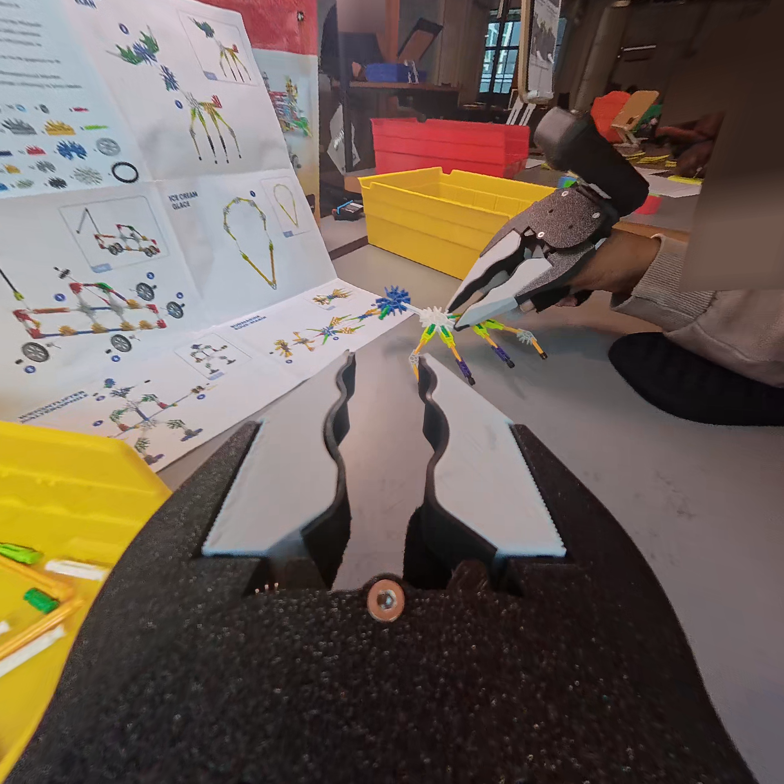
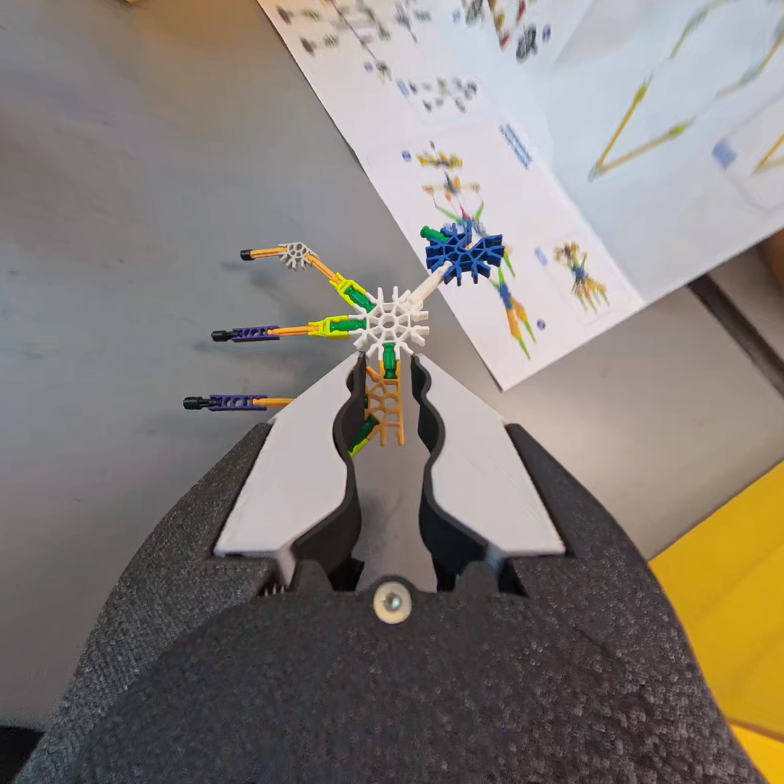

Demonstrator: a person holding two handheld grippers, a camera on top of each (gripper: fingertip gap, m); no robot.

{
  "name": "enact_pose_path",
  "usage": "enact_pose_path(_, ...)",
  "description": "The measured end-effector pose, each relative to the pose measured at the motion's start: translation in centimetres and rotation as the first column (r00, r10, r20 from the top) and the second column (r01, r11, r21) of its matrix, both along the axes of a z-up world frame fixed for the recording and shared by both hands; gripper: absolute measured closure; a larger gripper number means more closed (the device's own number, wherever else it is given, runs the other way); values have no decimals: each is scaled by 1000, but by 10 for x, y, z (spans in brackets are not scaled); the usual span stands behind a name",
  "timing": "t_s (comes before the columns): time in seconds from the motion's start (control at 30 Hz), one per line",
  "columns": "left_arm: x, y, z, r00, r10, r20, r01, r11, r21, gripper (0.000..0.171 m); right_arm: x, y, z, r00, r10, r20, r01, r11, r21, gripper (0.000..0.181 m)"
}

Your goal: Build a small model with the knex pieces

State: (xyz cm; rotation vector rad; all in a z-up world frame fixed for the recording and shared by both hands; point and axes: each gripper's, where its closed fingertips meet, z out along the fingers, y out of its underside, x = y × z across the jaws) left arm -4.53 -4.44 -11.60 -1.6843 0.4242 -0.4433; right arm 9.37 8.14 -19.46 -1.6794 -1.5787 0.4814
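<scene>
A small rod-and-connector toy model with a white hub (image 1: 435, 317) and a blue connector (image 1: 392, 299) sits low over the grey table (image 1: 594, 488). Its orange, green and purple legs splay outward. My right gripper (image 2: 387, 358) is shut on the model's orange connector (image 2: 384, 403) just below the white hub (image 2: 388, 324). It also shows in the left wrist view (image 1: 456, 320), held by a hand. My left gripper (image 1: 387, 360) is open and empty, its tips just short of one leg of the model.
A folded instruction sheet (image 1: 169, 212) stands at the left and lies under the blue connector (image 2: 462, 254). A yellow bin (image 1: 437, 212) and a red bin (image 1: 445, 144) stand behind. Another yellow bin (image 1: 63, 488) with loose parts is near left. A person's knee (image 1: 700, 382) rests at the right. Spacing between my two grippers at the tips: around 20 cm.
</scene>
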Motion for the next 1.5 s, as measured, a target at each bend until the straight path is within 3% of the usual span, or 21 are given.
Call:
enact_pose_path(0.1,8,0,-3,994,-44,103,51,997,-59,142,-27,-39,30,970,207,-125,-188,972,143,167)
enact_pose_path(0.2,14,0,-8,974,-83,210,112,986,-127,141,-45,-85,44,905,374,-201,-347,925,156,167)
enact_pose_path(0.37,26,-8,-2,877,-171,449,279,942,-185,145,-55,-123,47,842,500,-204,-464,863,201,166)
enact_pose_path(0.43,27,-10,-1,859,-188,477,307,934,-184,160,-56,-129,48,826,524,-209,-483,848,218,166)
enact_pose_path(0.67,31,-13,-5,860,-204,468,330,922,-205,166,-51,-135,46,817,544,-194,-509,837,203,166)
enact_pose_path(0.83,40,-22,-3,866,-287,410,384,906,-178,167,-47,-147,35,810,540,-230,-559,829,-21,158)
enact_pose_path(0.9,44,-27,-1,860,-324,395,414,895,-166,167,-51,-148,48,799,494,-342,-557,823,-114,136)
enact_pose_path(0.97,51,-32,-2,856,-358,372,440,883,-164,167,-52,-153,63,779,454,-433,-578,788,-213,131)
enact_pose_path(1.07,68,-40,-3,839,-418,348,495,852,-170,167,-60,-153,70,778,409,-477,-570,779,-263,140)
enact_pose_path(1.17,80,-42,-8,836,-439,330,514,837,-188,167,-63,-166,66,769,431,-473,-598,746,-293,167)
enact_pose_path(1.23,80,-42,-10,833,-435,343,516,834,-196,167,-63,-166,67,772,424,-473,-595,745,-302,169)
enact_pose_path(1.37,75,-32,-13,853,-363,376,464,856,-226,167,-70,-157,65,803,394,-448,-530,815,-233,176)
enact_pose_path(1.5,66,-17,-24,910,-243,335,339,902,-267,167,-78,-142,54,860,363,-359,-421,902,-98,176)
